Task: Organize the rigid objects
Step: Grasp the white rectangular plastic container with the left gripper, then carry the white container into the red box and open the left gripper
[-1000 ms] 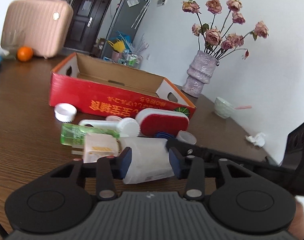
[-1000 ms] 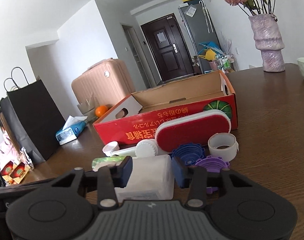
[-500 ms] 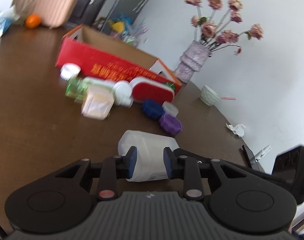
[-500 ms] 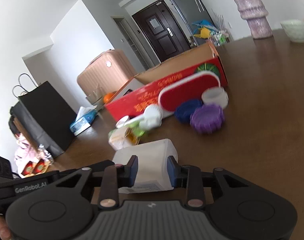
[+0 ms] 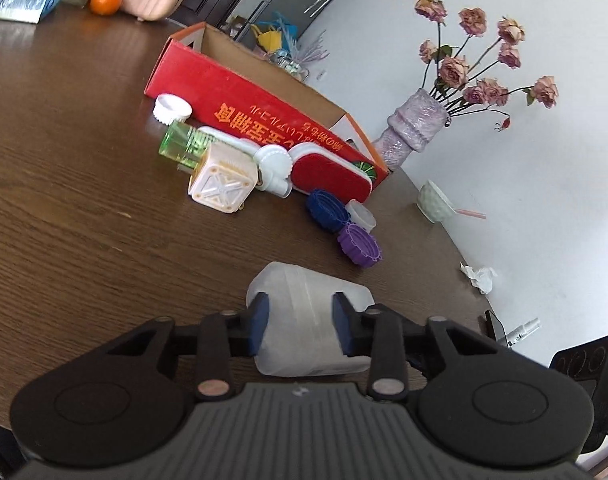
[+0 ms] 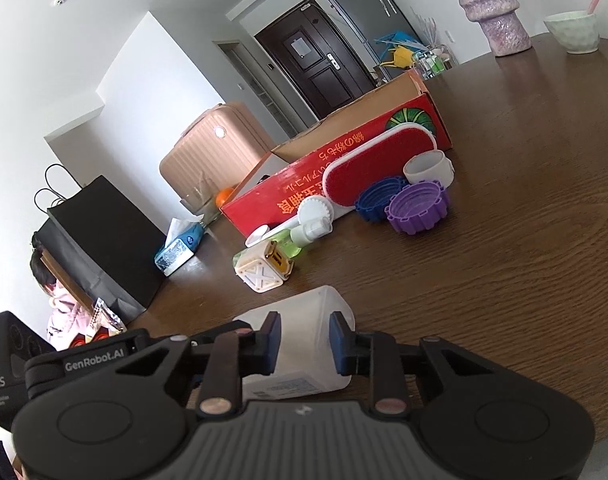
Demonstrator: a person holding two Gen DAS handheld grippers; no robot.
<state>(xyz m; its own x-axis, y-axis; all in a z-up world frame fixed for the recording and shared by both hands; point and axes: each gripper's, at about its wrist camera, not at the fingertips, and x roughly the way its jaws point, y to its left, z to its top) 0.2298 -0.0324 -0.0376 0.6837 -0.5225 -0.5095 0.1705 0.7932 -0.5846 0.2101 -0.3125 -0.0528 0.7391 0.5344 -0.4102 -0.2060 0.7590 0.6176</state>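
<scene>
Your left tongs (image 5: 300, 322) and right tongs (image 6: 302, 340) are both clenched on the same translucent jug (image 5: 310, 320), each pair of blue pads pressed to its sides. The jug (image 6: 300, 340) sits raised above the brown worktop (image 5: 84, 240), well apart from the other items. Those lie in a cluster along the front wall of the red box (image 5: 264, 116), towards the worktop's far edge: a cream cube (image 5: 220, 184), a green bottle (image 5: 180, 146), a red-and-white brush (image 5: 332, 174), a blue cap (image 5: 328, 210) and a purple cap (image 5: 360, 246). The two caps touch. A vase (image 5: 412, 132) stands beyond the box's far corner.
</scene>
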